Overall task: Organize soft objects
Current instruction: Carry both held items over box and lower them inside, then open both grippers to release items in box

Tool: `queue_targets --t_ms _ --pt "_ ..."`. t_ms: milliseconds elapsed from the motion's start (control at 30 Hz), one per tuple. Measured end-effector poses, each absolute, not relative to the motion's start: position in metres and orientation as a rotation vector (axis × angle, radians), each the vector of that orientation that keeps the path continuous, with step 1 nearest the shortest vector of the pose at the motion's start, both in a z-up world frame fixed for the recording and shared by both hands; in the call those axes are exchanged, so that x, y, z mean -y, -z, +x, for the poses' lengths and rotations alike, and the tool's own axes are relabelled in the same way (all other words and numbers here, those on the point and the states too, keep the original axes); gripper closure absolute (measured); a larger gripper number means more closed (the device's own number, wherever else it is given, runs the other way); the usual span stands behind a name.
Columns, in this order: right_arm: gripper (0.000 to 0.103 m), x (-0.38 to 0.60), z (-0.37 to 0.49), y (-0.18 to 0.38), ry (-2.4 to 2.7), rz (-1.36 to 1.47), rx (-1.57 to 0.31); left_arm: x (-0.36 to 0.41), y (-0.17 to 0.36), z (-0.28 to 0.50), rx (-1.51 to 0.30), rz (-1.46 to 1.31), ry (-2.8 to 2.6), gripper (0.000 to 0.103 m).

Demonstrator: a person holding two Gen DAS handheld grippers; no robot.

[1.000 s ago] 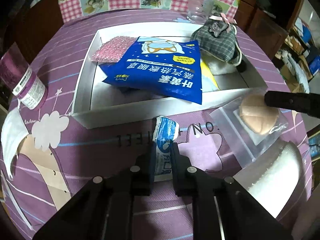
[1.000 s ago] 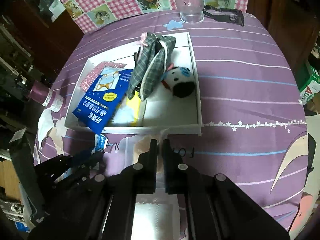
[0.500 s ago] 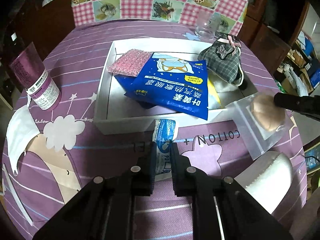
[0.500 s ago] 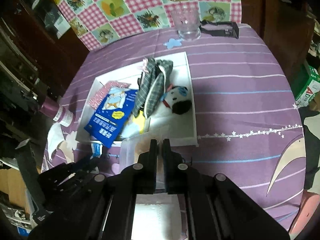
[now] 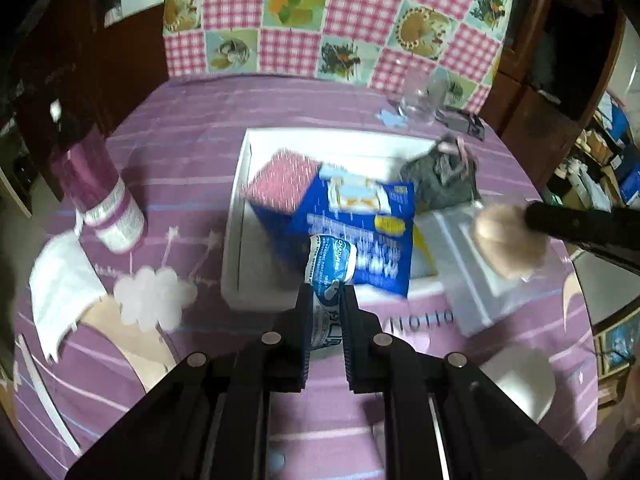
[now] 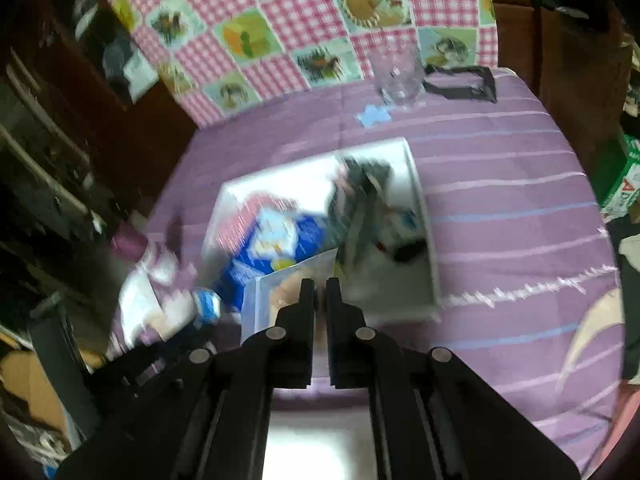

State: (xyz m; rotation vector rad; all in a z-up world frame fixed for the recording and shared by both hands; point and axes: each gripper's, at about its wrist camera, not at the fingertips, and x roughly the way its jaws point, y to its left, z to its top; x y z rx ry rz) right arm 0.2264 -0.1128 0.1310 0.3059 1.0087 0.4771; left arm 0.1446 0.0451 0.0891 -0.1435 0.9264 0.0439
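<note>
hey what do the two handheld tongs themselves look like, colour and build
Both the left tongs and right tongs are matte black: two flat, blocky fingers running parallel, on angular black linkage arms studded with round silver pivot bolts. No cables, sleeves or printed markings show on either.

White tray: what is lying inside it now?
Inside the white tray: a pink sparkly pad, a blue packet partly over it, and a grey plaid pouch. Anything beneath them is hidden.

Blue-white packet (image 5: 330, 268) and bagged puff (image 5: 506, 240) (both lifted).
</note>
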Motion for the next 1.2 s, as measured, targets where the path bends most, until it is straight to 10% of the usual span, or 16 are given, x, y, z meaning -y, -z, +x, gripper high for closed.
queue_targets --t_ms 133,200,267,1200 --pt "0.093 0.102 0.247 -0.114 -0.550 0.503 -0.937 -0.051 -0.093 0.163 -0.820 -0.194 -0.044 0.088" --pt "0.085 0.100 0.251 -0.098 -0.610 0.580 -0.892 -0.057 -0.088 0.167 -0.792 -0.239 -0.055 0.043" --pt "0.050 0.099 0.253 -0.085 -0.578 0.591 -0.878 -0.067 -0.081 0.167 -0.753 -0.312 -0.060 0.022" --pt "0.044 0.160 0.129 -0.112 -0.389 0.174 -0.571 -0.050 -0.078 0.051 -0.555 -0.198 -0.126 0.021"
